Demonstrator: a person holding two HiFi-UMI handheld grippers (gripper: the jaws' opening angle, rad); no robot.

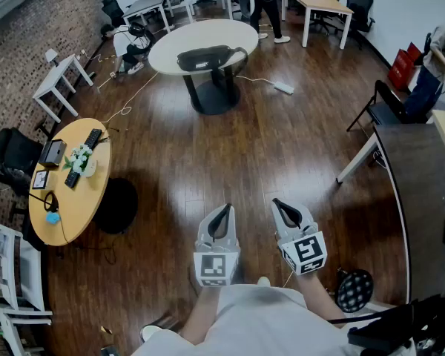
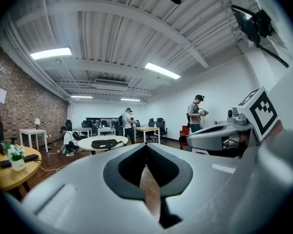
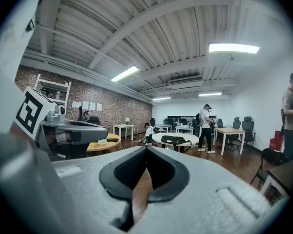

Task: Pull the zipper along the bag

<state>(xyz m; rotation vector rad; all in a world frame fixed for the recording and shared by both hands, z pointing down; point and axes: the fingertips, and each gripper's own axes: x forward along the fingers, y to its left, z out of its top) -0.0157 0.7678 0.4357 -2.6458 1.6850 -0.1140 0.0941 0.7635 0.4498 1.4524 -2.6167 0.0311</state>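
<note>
Head view: left gripper (image 1: 223, 209) and right gripper (image 1: 279, 203) are hovering at lower centre over the wooden floor (image 1: 282, 139), both with jaws pressed together and pinching nothing. The bag (image 1: 205, 56) is lying on the white round table (image 1: 170, 47) at upper centre, well apart from both. The zipper is too small to read. Judging the task not started: approaching, gripping the pull and the whole pull are all remaining.

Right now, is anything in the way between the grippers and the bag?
Nothing visible is. Only bare wooden floor lies between the shut, empty left gripper and right gripper and the black bag on the round white table far ahead.
</note>
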